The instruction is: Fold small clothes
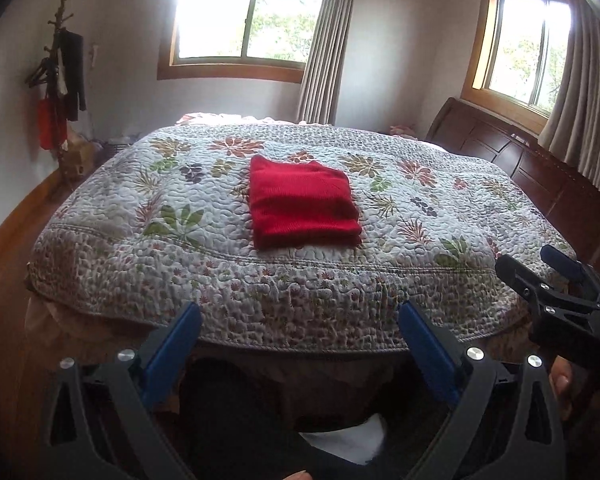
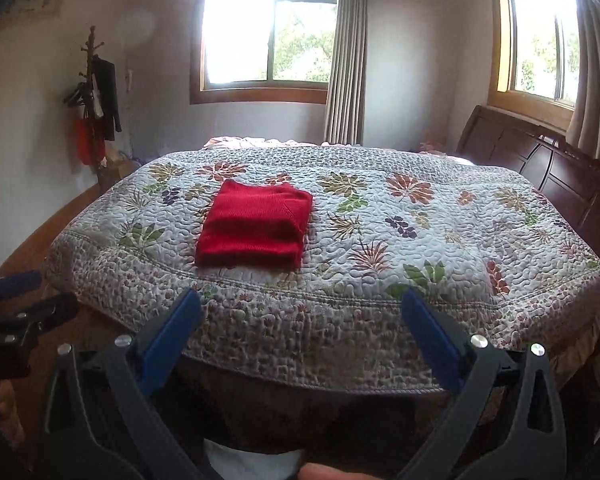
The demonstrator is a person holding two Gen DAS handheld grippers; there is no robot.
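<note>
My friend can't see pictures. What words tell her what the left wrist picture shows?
A folded red sweater lies on a flowery quilt covering a bed. The open left tongs hover empty at the bed's near edge, with the right tongs at the right side and two bright windows behind.

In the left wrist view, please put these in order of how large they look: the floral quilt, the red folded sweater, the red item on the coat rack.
1. floral quilt, by far the largest.
2. red folded sweater.
3. red item on the coat rack, smallest as seen; it hangs farther from the camera, so its true size is unsure.
</note>
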